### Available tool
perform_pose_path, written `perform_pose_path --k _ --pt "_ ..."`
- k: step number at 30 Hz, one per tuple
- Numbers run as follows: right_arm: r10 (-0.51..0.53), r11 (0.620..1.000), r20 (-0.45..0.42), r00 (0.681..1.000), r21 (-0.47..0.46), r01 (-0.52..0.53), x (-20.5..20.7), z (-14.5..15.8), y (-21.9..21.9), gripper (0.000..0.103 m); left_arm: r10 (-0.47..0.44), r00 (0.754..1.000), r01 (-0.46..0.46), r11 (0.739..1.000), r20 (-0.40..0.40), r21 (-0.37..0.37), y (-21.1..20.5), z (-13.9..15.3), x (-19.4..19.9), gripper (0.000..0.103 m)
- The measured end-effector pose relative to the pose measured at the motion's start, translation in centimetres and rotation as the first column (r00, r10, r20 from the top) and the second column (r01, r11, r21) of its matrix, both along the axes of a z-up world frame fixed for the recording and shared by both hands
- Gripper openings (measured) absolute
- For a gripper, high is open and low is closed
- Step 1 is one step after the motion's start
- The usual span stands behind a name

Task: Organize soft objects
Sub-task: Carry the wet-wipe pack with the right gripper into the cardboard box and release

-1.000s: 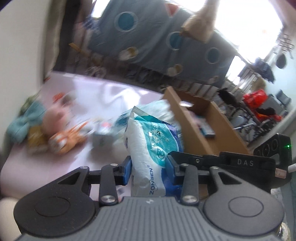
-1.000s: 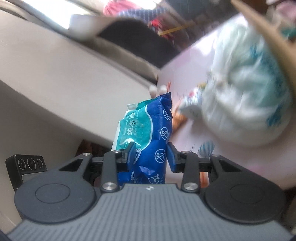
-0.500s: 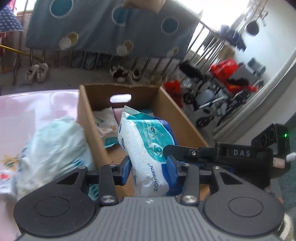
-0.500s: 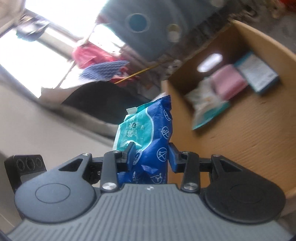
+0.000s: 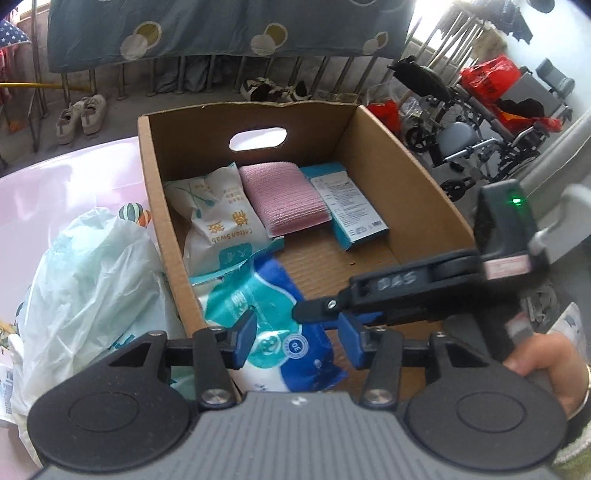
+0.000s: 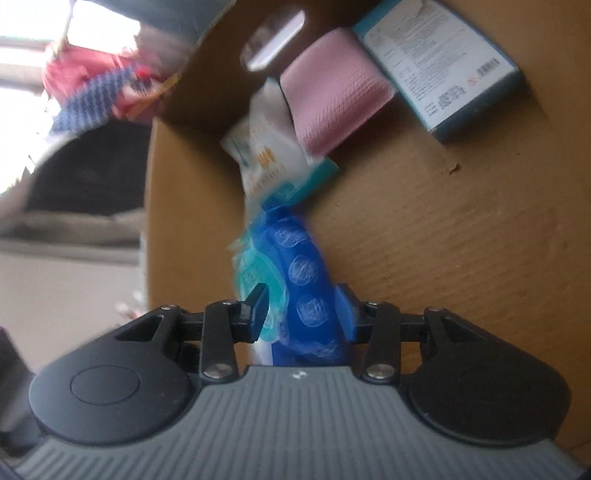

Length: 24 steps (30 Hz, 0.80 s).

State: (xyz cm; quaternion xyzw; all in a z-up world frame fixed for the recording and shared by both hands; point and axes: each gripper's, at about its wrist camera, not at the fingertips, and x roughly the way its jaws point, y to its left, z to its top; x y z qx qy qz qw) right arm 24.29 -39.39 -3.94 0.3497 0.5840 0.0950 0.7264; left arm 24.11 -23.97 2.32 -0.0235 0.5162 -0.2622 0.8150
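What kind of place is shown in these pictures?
Probably a lived-in home, near a balcony or window. A spotted sheet hangs over a metal railing, shoes lie on the floor, and a folded wheelchair stands nearby.

White pouch [image 5: 218, 218] with teal bottom band, lying in the brown cardboard box [image 5: 406, 177]: "Cotton Swab", read upside down in the left wrist view; larger gold characters above it, not legible.
Blue, teal and white soft pack [image 5: 269, 317], nearer than the white pouch in the box: small round badge reading "30"; its other print is too blurred.
Black arm of the right gripper [image 5: 395, 286], reaching over the box's right side: "DAS" in pale letters.
Teal and white flat carton [image 5: 347, 203], right of the pouch past a pink pad: fine print and a barcode, unreadable.
Right wrist view: blurred, nothing readable.
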Motion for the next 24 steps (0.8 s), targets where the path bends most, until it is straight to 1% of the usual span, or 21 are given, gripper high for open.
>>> perform_pose_path --k 2,7,9,11,13,17,21,24 --pt "0.026 0.999 -0.013 1.0 -0.036 -0.026 -0.1 0.2 0.7 0.039 0.003 1.0 -0.002 1.0 0.01 -0.025 0.5 0.8 -0.6 0.049" --pt "0.023 0.998 -0.047 0.999 -0.059 -0.026 -1.5 0.6 1.3 0.039 0.023 0.999 -0.019 0.997 0.043 -0.081 2.9 3.0 -2.1 0.049" --pt "0.027 0.997 -0.059 0.998 -0.07 -0.032 -1.7 0.7 1.7 0.039 0.04 0.998 -0.034 0.995 0.055 -0.096 4.4 3.7 -2.8 0.049" --pt "0.022 0.996 -0.078 0.997 -0.084 -0.029 -1.6 0.5 2.1 0.036 0.06 0.996 -0.052 0.992 0.066 -0.113 6.2 4.3 -3.5 0.049" --pt "0.002 0.995 -0.085 0.996 -0.103 -0.011 -1.6 0.3 2.5 0.035 0.087 0.994 -0.077 0.989 0.071 -0.125 8.1 4.6 -4.3 0.049" --pt "-0.051 0.989 -0.065 0.997 -0.141 0.042 -1.5 0.6 3.5 0.034 0.144 0.987 -0.134 0.982 0.075 -0.132 11.9 4.6 -5.6 0.049" --pt "-0.079 0.984 -0.04 0.996 -0.164 0.072 -1.5 0.7 4.2 0.034 0.184 0.979 -0.174 0.979 0.092 -0.107 15.1 4.1 -7.5 0.049" --pt "-0.088 0.984 -0.016 0.996 -0.16 0.085 -2.2 1.2 4.2 0.037 0.215 0.971 -0.206 0.974 0.1 -0.095 17.2 3.7 -8.9 0.049"
